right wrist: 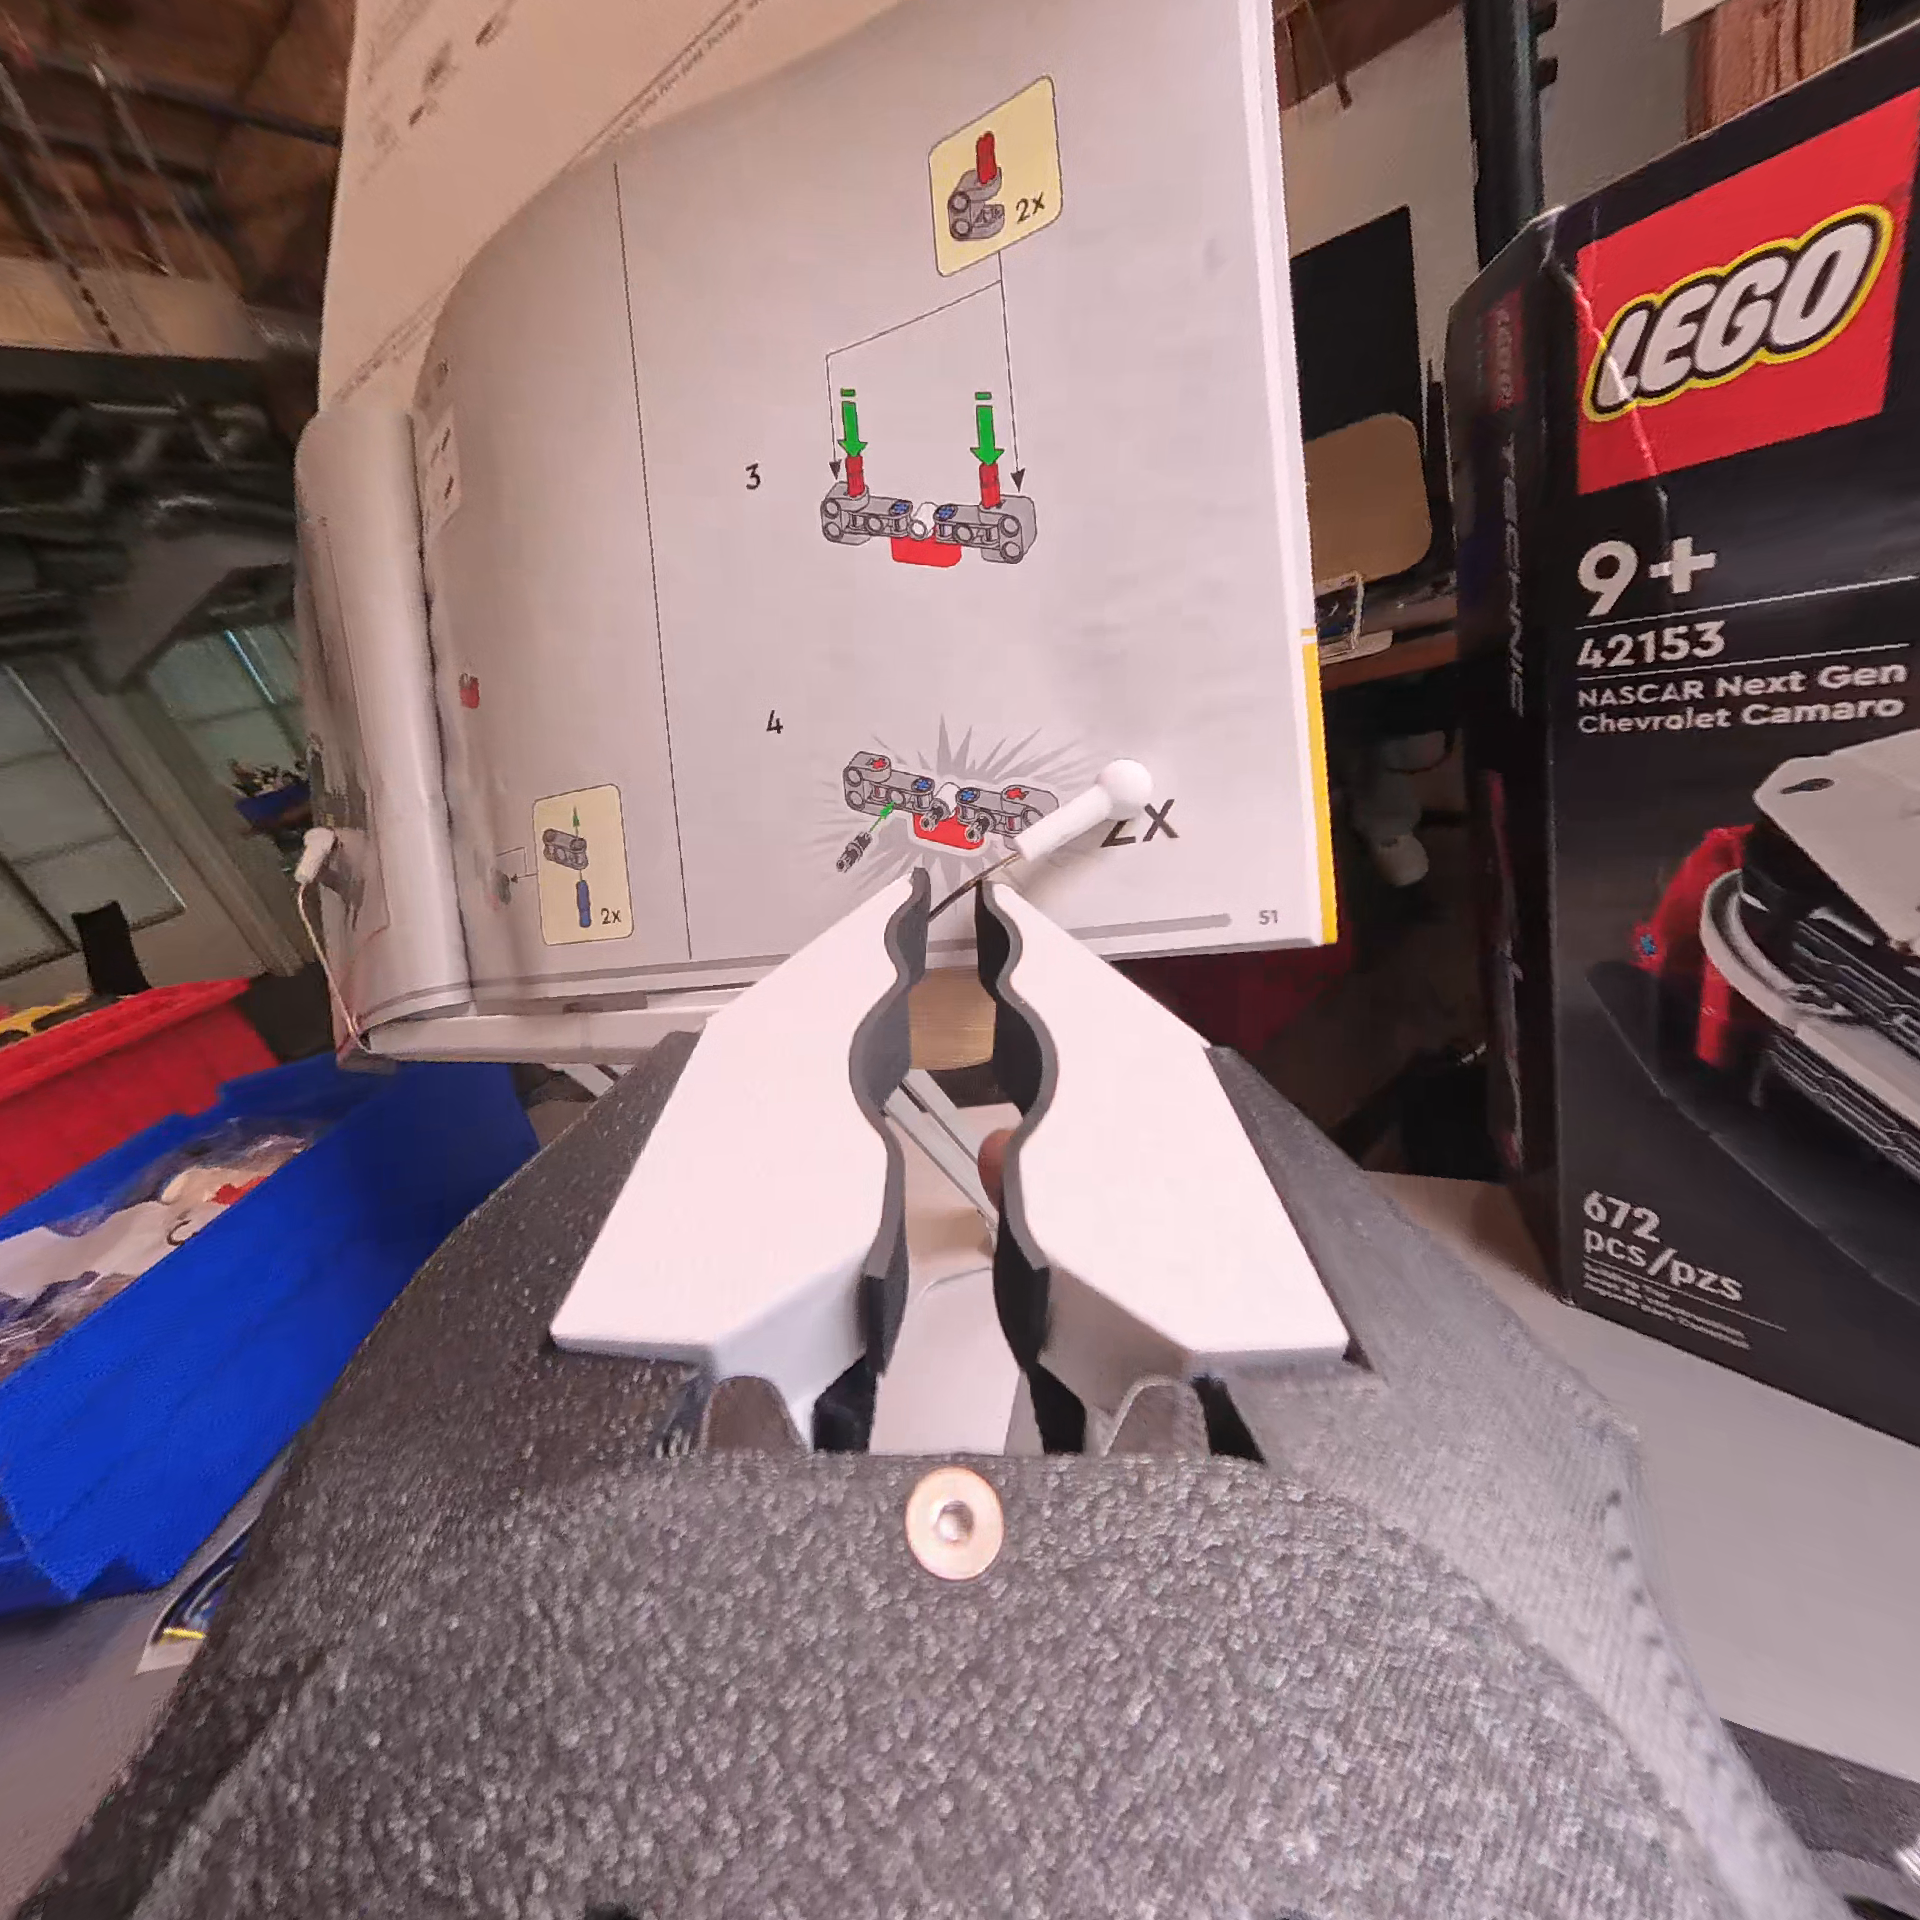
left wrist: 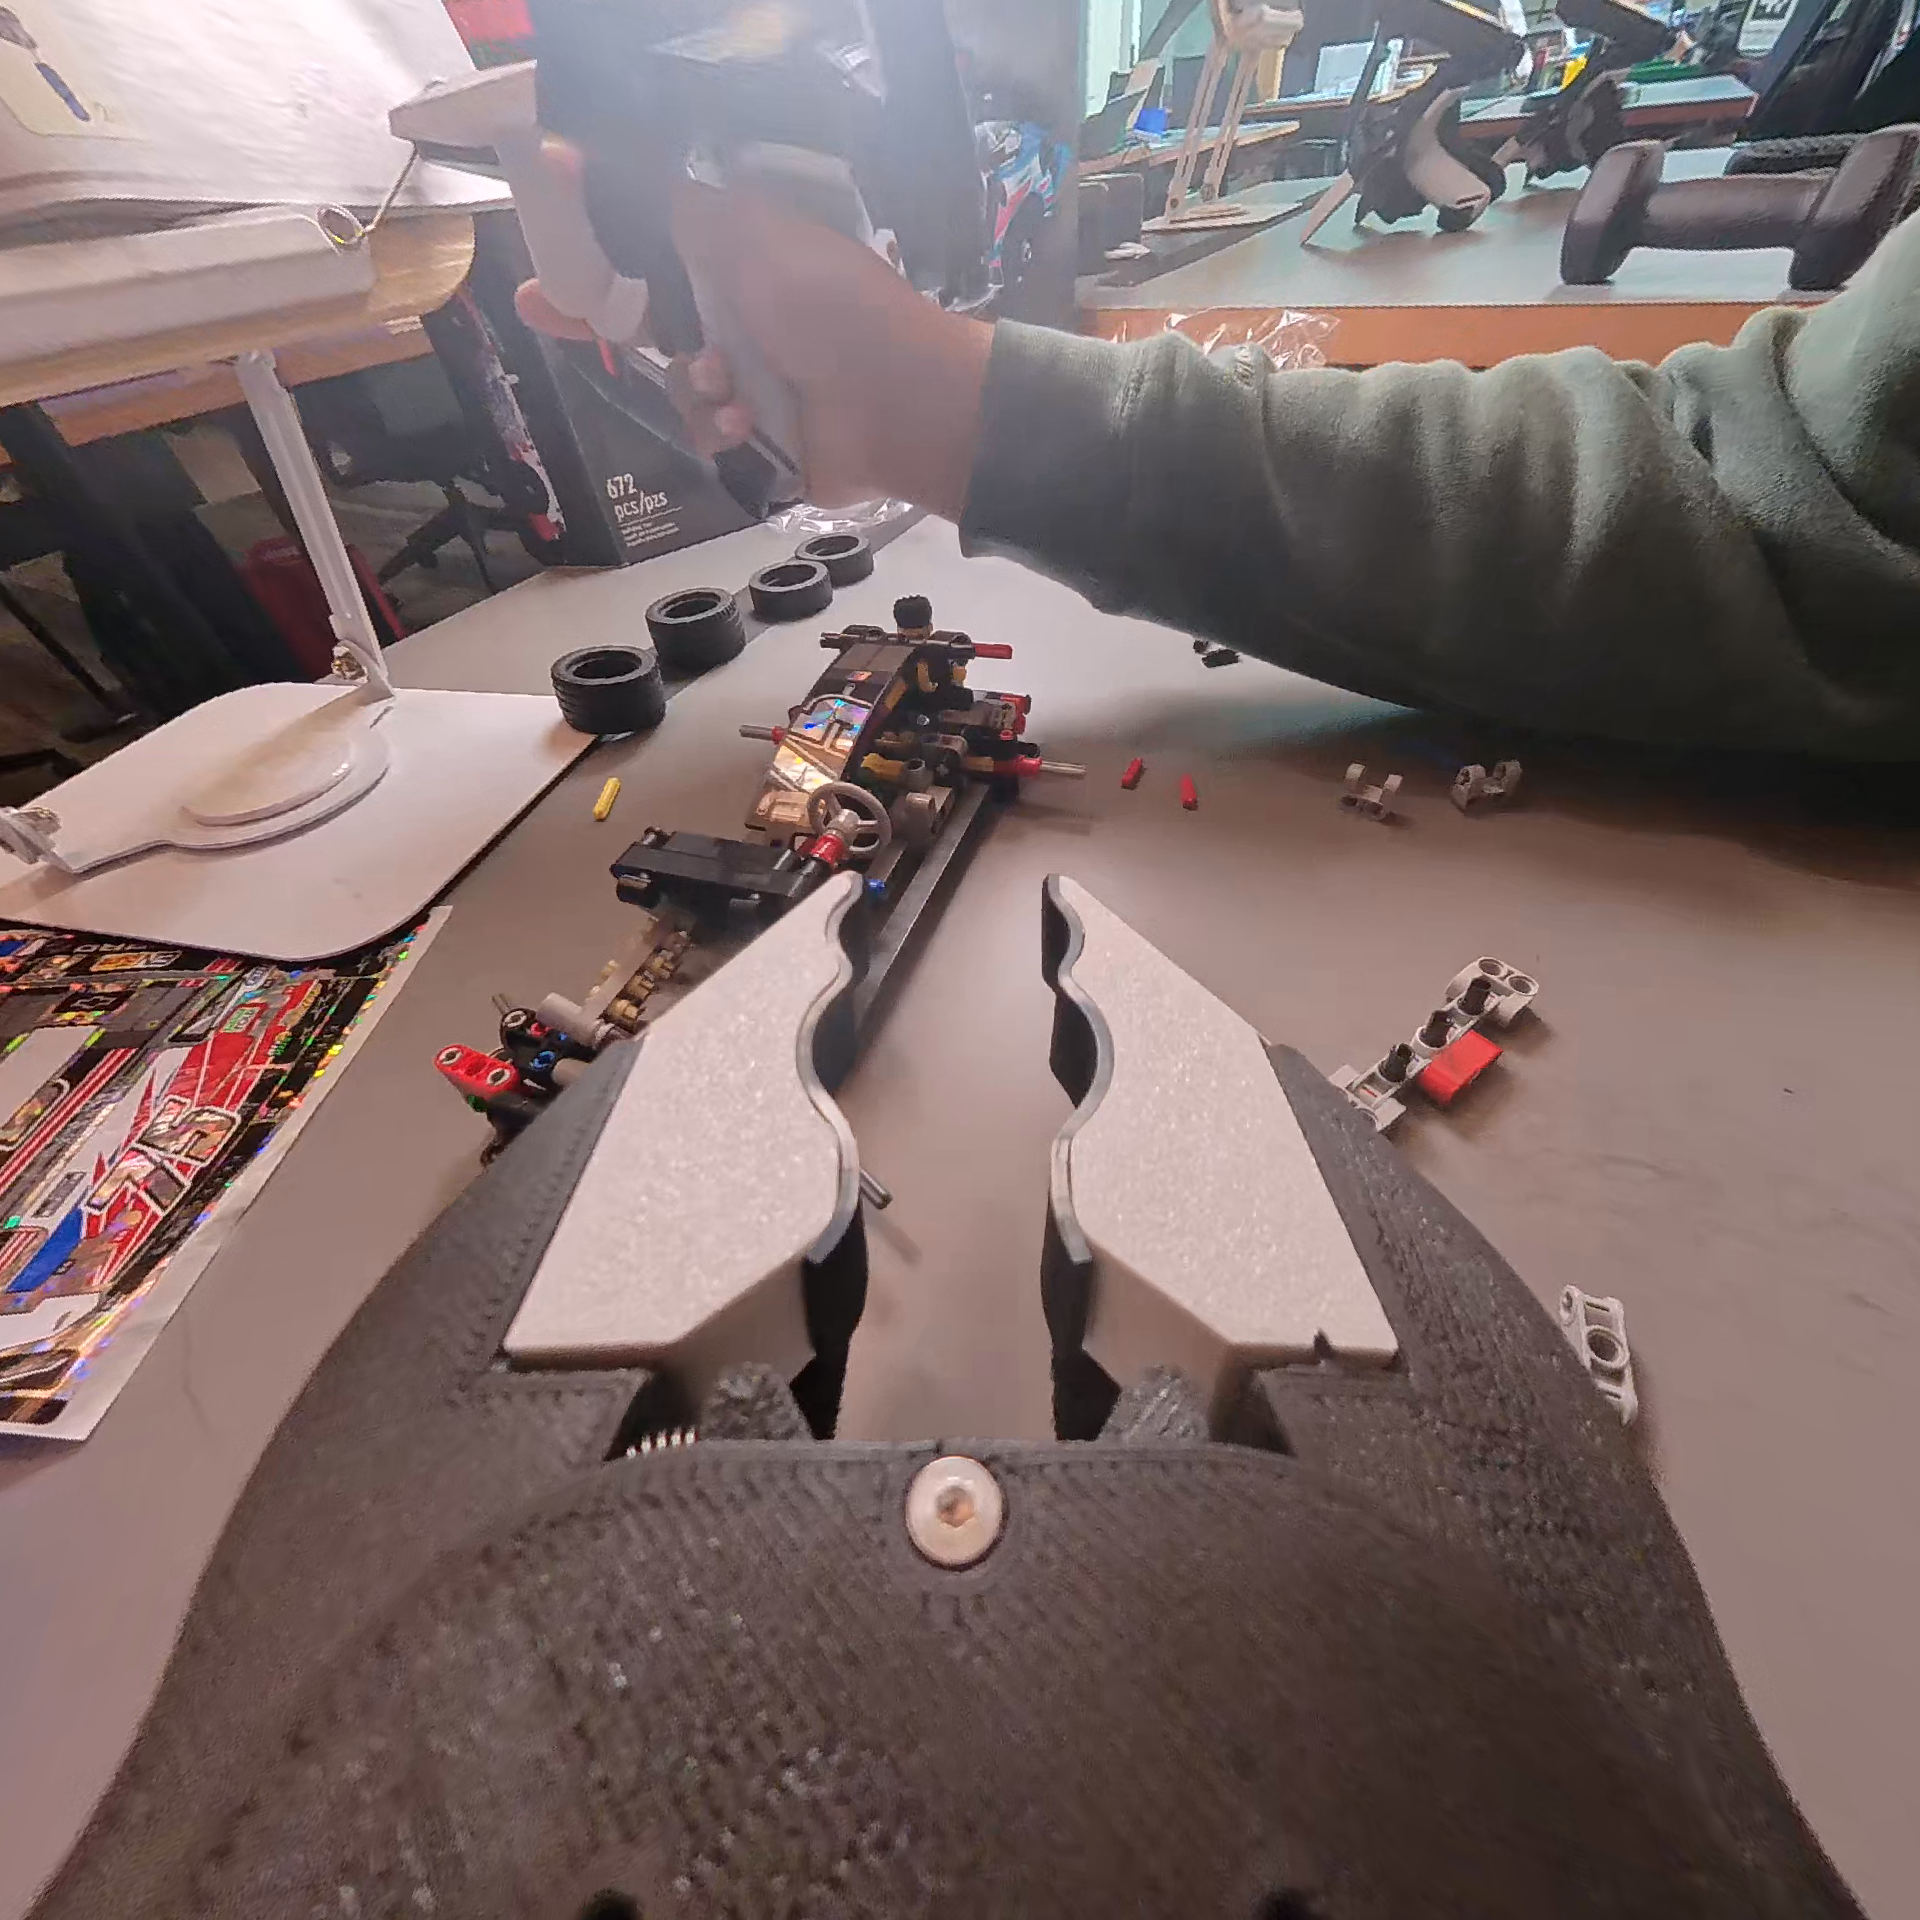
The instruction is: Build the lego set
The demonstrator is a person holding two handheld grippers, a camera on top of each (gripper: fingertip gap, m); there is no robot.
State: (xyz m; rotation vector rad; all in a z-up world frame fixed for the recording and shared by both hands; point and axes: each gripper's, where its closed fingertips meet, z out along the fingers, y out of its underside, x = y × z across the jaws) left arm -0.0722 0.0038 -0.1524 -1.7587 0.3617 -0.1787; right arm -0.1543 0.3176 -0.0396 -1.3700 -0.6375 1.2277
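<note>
Right gripper (right wrist: 948, 894), jaws nearly closed and empty, faces the manual (right wrist: 935, 520) to check steps; left gripper (left wrist: 951, 904) hovers half-open behind the chassis (left wrist: 873, 758).

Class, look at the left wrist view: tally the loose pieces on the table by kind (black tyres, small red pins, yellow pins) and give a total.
Black tyres: 4, in a row beside the part-built car.
Small red pins: 2.
Yellow pins: 1.
Total: 7.
</note>
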